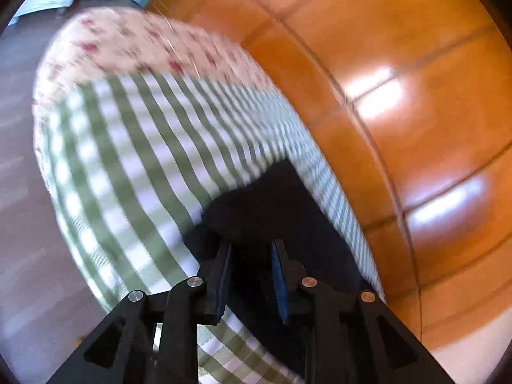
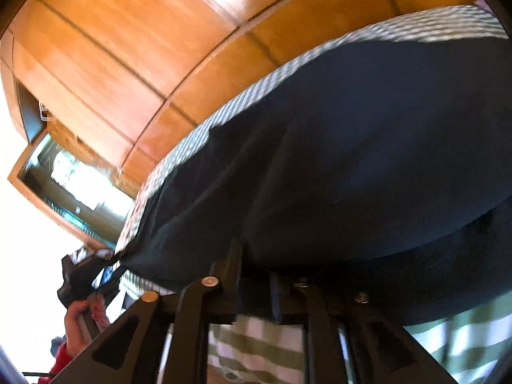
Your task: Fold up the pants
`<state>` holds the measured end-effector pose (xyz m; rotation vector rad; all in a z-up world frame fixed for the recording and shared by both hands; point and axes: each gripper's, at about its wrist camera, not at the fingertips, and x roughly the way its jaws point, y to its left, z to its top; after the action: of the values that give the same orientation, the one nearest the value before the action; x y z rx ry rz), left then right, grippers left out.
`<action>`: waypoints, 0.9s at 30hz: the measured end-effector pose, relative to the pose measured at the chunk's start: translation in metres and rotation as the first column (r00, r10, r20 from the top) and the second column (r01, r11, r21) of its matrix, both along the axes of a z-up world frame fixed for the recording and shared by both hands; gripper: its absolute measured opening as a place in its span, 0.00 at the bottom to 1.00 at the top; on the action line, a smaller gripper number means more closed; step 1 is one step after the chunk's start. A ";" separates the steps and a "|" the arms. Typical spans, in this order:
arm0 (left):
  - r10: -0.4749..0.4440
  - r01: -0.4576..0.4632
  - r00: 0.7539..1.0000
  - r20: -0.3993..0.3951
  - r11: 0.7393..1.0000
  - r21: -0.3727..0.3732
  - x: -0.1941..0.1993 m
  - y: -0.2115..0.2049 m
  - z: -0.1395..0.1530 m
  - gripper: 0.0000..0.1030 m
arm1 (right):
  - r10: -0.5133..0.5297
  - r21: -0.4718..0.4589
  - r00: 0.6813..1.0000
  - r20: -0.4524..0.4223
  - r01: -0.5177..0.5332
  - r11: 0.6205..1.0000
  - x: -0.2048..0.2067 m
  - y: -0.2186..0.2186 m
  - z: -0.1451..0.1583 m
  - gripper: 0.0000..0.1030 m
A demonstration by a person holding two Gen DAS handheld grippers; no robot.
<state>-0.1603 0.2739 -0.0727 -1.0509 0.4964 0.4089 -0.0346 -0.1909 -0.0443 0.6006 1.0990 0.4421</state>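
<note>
Through the left wrist camera I see my left gripper [image 1: 251,249] pointing down at the bed, its jaws a narrow way apart with blue pads [image 1: 279,283] facing each other. Dark fabric of the pants [image 1: 272,204] lies right at the fingertips and fills the gap between them, but both are so dark that I cannot tell whether the pads actually press on the cloth or merely stand around it. The picture is smeared with motion blur, which does not help.

The pants lie on a green and white checked bedcover [image 1: 134,160], near its edge beside an orange wooden panel [image 1: 400,64]. Past the checks there is a strip of floral fabric [image 1: 134,41], and the floor [image 1: 19,192] shows to the left of the bed.

Through the right wrist camera my right gripper [image 2: 256,272] also shows a small gap between its jaws. A broad sweep of the pants [image 2: 352,134] fills most of that view and its lower edge hangs across the fingertips, hiding them. I cannot tell here either whether the cloth is pinched. The checked bedcover [image 2: 256,342] shows under the gripper and along the far rim of the fabric.

At the lower left of that view a hand [image 2: 76,323] grips the handle of the other gripper, where one end of the pants reaches.
</note>
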 end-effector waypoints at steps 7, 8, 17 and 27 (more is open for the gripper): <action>-0.249 0.225 0.967 0.054 0.934 0.279 0.037 -0.057 0.039 0.29 | -0.263 -0.023 0.965 -0.015 0.262 0.965 0.014 -0.088 -0.002 0.40; -0.301 0.276 0.953 0.043 0.915 0.295 0.045 -0.068 0.040 0.29 | -0.305 -0.026 0.952 -0.025 0.305 0.952 0.015 -0.104 -0.004 0.40; -0.632 0.633 0.767 -0.108 0.719 0.287 0.126 -0.169 0.011 0.37 | -0.599 -0.069 0.799 -0.048 0.596 0.800 0.017 -0.235 -0.014 0.39; -0.679 0.676 0.724 -0.122 0.662 0.323 0.128 -0.197 0.004 0.51 | -0.620 -0.105 0.784 -0.031 0.614 0.782 0.022 -0.245 -0.004 0.08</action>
<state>-0.0320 0.0774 -0.0684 -0.4557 0.7399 -0.1858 -0.0127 -0.4355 -0.0481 0.8582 0.9082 -0.2046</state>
